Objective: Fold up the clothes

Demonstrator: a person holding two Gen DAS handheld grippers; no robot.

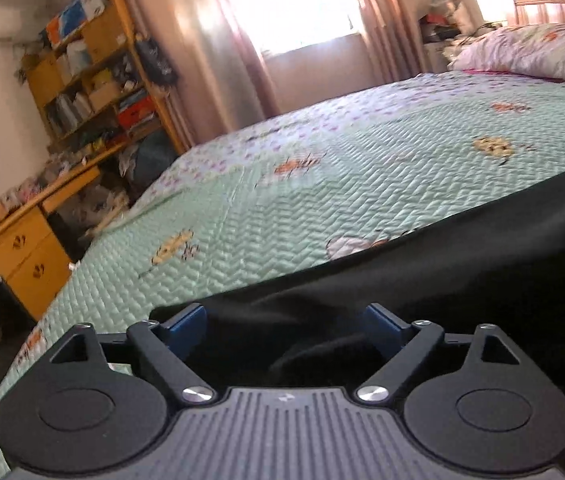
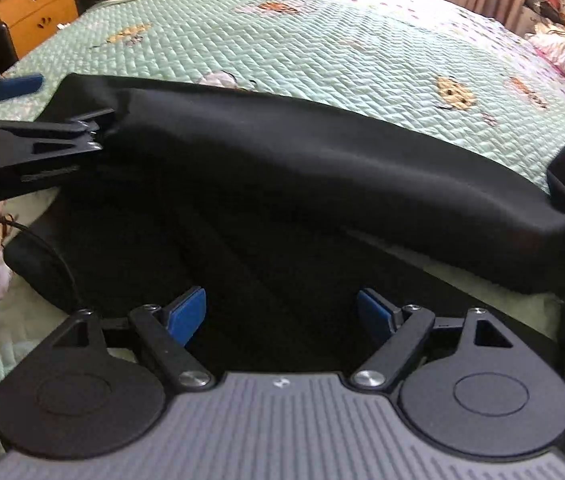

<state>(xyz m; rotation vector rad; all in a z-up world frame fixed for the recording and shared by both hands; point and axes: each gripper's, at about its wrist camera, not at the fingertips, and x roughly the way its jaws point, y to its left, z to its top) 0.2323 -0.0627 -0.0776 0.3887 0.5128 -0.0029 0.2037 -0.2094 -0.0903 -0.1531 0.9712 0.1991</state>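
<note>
Left gripper [image 1: 284,326]: blue-padded fingers [image 1: 186,326] spread wide, nothing clamped. Black garment [image 1: 462,260] lies under and ahead of them; whether the pads brush the cloth cannot be told from this view.

Right gripper [image 2: 280,314]: fingers [image 2: 186,314] also wide apart, hanging over dark cloth, gripping nothing.

Garment location: spread on the near part of the bed [image 1: 322,184], on a green quilted cover. A thick fold [image 2: 322,160] runs left to right across its far edge.

Left wrist view only: wooden shelf unit [image 1: 94,68] stuffed with boxes at left, desk with drawers [image 1: 26,256] below it, pink curtains [image 1: 186,40] and a bright window at centre, pillow [image 1: 530,52] and headboard at right.

Right wrist view only: the left gripper [image 2: 58,108] seen from the side at the garment's left end, one blue pad [image 2: 18,84] raised clear of the cloth, the black lower finger at the fold's end. A thin cable [image 2: 46,248] trails below it. The garment's full width shows here.
</note>
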